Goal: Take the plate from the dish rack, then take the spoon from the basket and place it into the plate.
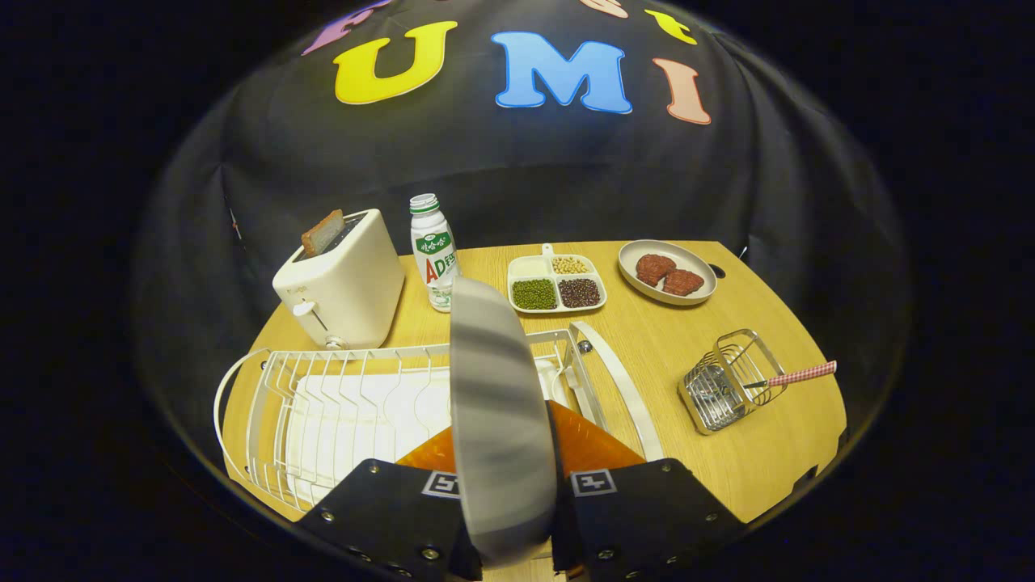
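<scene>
A grey striped plate (497, 404) stands on edge between my fingers, and my gripper (505, 485) is shut on its lower rim. The plate is held over the white wire dish rack (323, 396), near the rack's right end. To the right of the rack a small metal basket (728, 380) lies tipped on the table. A spoon with a red-and-white checked handle (796, 374) pokes out of the basket toward the right.
Beyond the rack stand a cream toaster (340, 279) with a slice in it and a white bottle (433, 250). A divided tray of beans (556, 283) and a plate with two meat pieces (667, 271) sit further back on the wooden table (647, 339).
</scene>
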A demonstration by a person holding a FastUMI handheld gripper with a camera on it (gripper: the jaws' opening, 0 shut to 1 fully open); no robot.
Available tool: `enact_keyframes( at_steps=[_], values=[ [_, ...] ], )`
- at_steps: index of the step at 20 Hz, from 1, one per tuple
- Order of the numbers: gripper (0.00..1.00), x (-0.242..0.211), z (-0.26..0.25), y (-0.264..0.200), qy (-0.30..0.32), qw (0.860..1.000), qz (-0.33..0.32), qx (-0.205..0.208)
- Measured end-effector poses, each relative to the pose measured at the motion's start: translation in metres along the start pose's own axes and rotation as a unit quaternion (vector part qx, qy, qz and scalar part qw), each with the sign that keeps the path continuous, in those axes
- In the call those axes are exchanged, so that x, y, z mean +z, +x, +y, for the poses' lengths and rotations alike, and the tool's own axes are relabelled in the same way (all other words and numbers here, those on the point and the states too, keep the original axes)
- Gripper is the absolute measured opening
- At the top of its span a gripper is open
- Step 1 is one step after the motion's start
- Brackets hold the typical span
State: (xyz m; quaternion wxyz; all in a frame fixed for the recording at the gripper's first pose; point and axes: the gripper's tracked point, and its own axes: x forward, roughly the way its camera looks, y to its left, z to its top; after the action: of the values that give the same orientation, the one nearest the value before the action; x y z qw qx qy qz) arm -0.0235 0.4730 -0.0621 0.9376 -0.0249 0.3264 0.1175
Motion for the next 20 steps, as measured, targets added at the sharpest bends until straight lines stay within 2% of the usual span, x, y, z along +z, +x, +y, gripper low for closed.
enact_keyframes(
  at_steps=[4, 7, 12, 16, 20],
  values=[
    [0.35, 0.005, 0.013, -0.004, -0.071, 0.995, -0.006, -0.063],
    [0.35, 0.011, 0.025, -0.009, -0.144, 0.984, -0.014, -0.104],
    [0.35, 0.029, 0.041, -0.02, -0.241, 0.96, -0.058, -0.129],
    [0.34, 0.025, 0.043, -0.029, -0.258, 0.956, -0.059, -0.129],
    [0.34, 0.023, 0.026, -0.046, -0.255, 0.953, -0.069, -0.146]
  ],
)
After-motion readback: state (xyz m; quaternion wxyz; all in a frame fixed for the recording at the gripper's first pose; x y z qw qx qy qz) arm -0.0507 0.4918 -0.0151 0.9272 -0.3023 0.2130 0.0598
